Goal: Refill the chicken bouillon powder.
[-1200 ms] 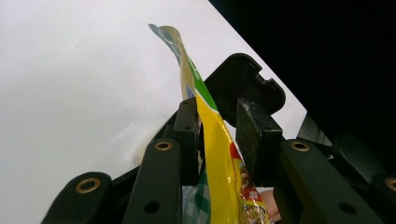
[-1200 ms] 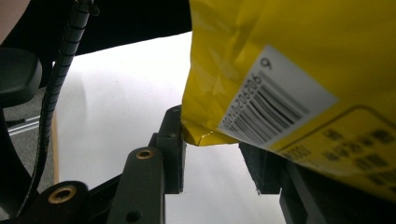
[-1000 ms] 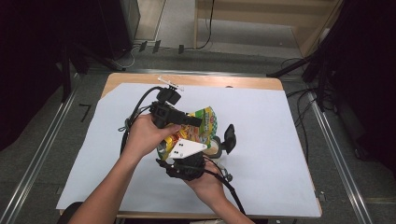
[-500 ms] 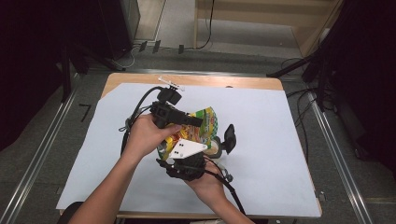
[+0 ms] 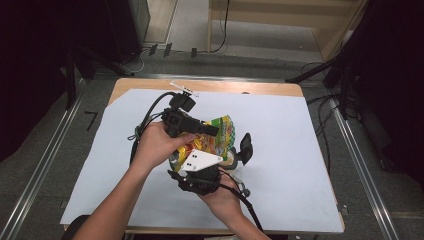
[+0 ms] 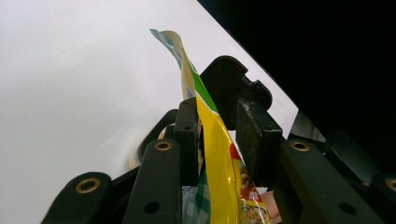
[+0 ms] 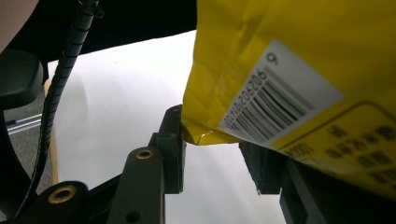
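The yellow snack bag [image 5: 216, 136] stands on edge above the table [image 5: 300, 150], its flat side running straight between the left gripper [image 6: 219, 135], whose jaws look closed on it, and the right gripper [image 7: 215, 154], open beneath its corner

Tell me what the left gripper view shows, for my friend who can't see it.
A yellow snack bag stands on edge between the left gripper's two black jaws, with a gap on one side. Behind it lies the white table cover.
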Motion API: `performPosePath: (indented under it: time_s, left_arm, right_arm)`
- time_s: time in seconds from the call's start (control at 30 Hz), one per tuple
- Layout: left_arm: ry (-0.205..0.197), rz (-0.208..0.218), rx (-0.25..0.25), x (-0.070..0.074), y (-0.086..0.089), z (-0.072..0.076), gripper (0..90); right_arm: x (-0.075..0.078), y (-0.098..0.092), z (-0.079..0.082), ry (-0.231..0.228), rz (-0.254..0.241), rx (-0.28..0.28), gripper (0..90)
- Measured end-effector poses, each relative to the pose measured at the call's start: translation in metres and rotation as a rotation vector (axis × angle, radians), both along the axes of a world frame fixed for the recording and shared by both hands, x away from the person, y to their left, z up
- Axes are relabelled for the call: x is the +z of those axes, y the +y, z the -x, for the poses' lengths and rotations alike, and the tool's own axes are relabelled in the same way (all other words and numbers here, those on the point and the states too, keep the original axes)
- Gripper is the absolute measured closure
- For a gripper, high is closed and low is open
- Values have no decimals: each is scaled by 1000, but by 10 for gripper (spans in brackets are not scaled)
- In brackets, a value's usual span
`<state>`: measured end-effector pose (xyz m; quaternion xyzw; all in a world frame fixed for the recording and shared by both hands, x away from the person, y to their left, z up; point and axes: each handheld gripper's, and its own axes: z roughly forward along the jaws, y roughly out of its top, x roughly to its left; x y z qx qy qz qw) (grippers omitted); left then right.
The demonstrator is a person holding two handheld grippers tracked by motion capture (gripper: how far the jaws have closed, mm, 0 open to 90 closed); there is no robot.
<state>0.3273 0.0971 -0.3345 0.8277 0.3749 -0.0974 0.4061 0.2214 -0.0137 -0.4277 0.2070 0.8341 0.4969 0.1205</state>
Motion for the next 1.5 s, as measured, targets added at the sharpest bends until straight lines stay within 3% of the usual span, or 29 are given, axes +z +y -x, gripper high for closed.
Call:
performPosePath:
  time_s: [0.6,0.9,1.5]
  left_arm:
    - [33,-14,-15,-5,-4,-3,708]
    - [-4,-1,-6,0,-3,-1,707]
    - [12,-33,3,-3,0,0,705]
  right_arm:
    - [-3,0,2,14,2,-16,632]
    - [-1,-2,0,-5,12,-8,633]
    - [-4,3,0,2,3,8,633]
